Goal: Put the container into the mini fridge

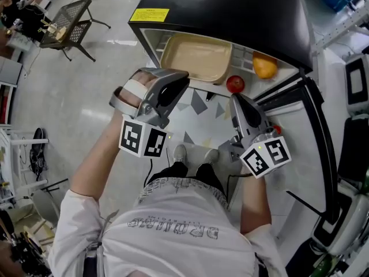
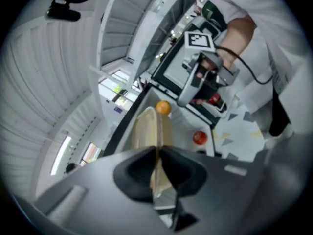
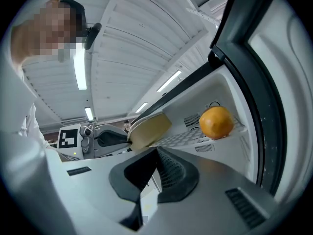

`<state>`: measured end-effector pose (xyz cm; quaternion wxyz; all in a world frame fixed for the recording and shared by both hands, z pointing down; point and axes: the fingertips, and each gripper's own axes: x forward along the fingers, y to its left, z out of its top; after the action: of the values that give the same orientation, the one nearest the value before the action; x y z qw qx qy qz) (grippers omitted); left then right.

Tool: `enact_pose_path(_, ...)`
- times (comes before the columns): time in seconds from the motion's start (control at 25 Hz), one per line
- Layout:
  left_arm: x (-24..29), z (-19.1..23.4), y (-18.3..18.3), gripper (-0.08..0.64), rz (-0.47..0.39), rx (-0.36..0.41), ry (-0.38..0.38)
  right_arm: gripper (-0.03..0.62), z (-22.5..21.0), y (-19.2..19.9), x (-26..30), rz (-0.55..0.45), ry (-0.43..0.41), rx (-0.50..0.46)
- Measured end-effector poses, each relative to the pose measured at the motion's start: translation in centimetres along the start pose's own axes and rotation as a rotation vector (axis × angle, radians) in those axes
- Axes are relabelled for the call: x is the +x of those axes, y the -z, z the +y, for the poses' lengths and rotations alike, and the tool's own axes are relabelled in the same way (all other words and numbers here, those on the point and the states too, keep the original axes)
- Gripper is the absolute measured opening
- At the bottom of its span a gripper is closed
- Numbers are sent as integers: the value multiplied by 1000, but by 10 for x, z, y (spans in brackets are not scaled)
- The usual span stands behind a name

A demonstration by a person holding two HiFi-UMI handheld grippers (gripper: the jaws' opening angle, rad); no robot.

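A shallow beige container lies on the upper wire shelf of the open black mini fridge. My left gripper is shut on the container's near rim; in the left gripper view that thin rim runs between the closed pads. To the right my right gripper hovers by the fridge opening, shut with nothing in it. From the right gripper view the container shows side-on, with the left gripper behind it.
An orange sits on the same shelf to the container's right. A red fruit lies lower, at the front. The fridge door stands open on the right. A wire chair stands far left.
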<state>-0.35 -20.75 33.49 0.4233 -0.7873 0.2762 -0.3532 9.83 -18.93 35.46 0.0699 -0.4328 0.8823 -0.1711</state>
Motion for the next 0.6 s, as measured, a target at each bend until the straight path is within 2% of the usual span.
enact_pose_path(0.6,56,21,5,46,96,162,19,0,-18,1,2,3,-52,36)
